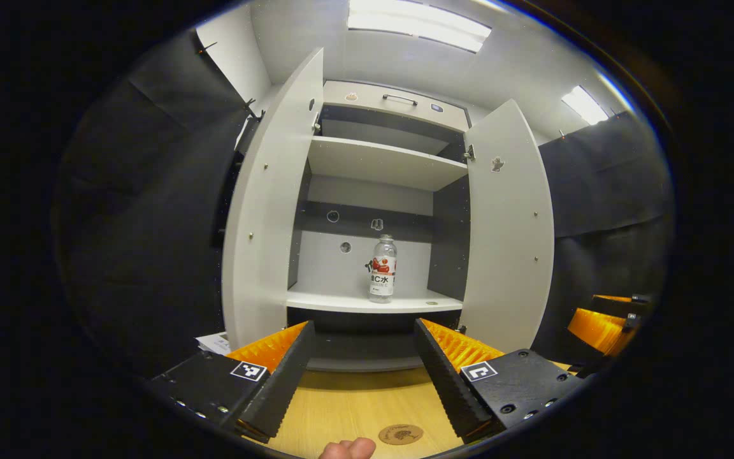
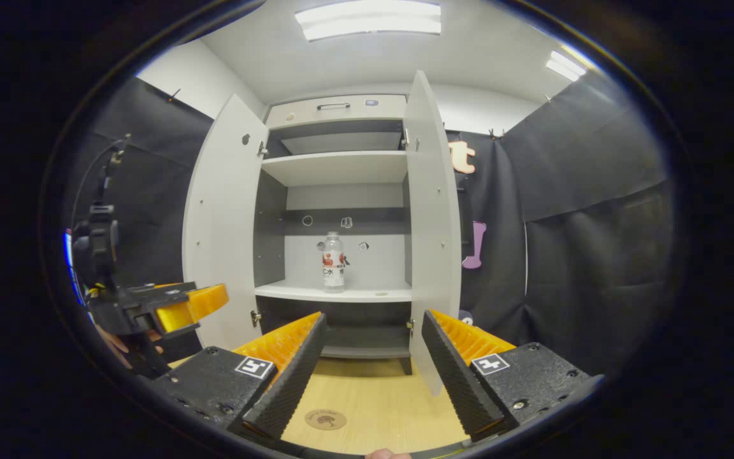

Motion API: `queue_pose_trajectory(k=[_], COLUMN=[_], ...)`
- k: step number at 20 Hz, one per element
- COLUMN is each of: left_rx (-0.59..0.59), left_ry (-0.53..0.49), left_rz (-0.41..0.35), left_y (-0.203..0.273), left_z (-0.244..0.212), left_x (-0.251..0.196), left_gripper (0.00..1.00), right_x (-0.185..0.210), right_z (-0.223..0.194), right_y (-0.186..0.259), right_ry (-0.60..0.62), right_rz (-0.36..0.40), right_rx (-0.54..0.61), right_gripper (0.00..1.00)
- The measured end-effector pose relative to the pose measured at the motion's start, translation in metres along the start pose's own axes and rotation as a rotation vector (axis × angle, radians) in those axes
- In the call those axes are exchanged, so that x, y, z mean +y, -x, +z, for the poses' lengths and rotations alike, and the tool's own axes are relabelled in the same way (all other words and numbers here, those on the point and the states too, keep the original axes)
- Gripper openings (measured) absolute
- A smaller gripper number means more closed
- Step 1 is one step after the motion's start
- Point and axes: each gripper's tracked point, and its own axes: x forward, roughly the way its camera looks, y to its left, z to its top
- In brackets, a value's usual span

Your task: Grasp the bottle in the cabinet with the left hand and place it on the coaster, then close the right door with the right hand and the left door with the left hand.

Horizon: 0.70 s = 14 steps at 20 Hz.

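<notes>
Bottle (image 1: 383,268) upright on cabinet shelf (image 1: 373,301), well beyond wide-spread left gripper (image 1: 362,376)

The bottle (image 1: 383,269) standing on the cabinet shelf (image 1: 341,299) bears a label, too small to make out clearly.

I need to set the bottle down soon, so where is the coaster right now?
The coaster lies on the wooden tabletop in front of the open cabinet, near the bottom of both views.
</notes>
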Motion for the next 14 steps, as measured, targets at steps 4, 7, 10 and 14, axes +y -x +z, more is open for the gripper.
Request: queue_pose_trajectory(k=[4, 7, 10, 14], left_rx=[-0.009, -0.017, 0.007, 0.0], left_ry=[0.028, -0.002, -0.001, -0.056], left_rz=[-0.061, -0.075, -0.094, -0.064], left_y=[-0.071, -0.129, -0.179, -0.244], left_z=[0.009, 0.018, 0.02, 0.022], left_x=[-0.011, -0.017, -0.026, -0.024], left_gripper=[0.95, 0.99, 0.95, 0.95], right_x=[-0.007, -0.012, -0.019, -0.032], right_z=[0.004, 0.007, 0.006, 0.003], right_y=[0.004, 0.005, 0.005, 0.005], right_ry=[-0.003, 0.009, 0.021, 0.0], right_rz=[-0.025, -0.037, -0.064, -0.111], right_rx=[0.001, 0.006, 0.022, 0.041], right_gripper=[0.98, 0.98, 0.98, 0.98])
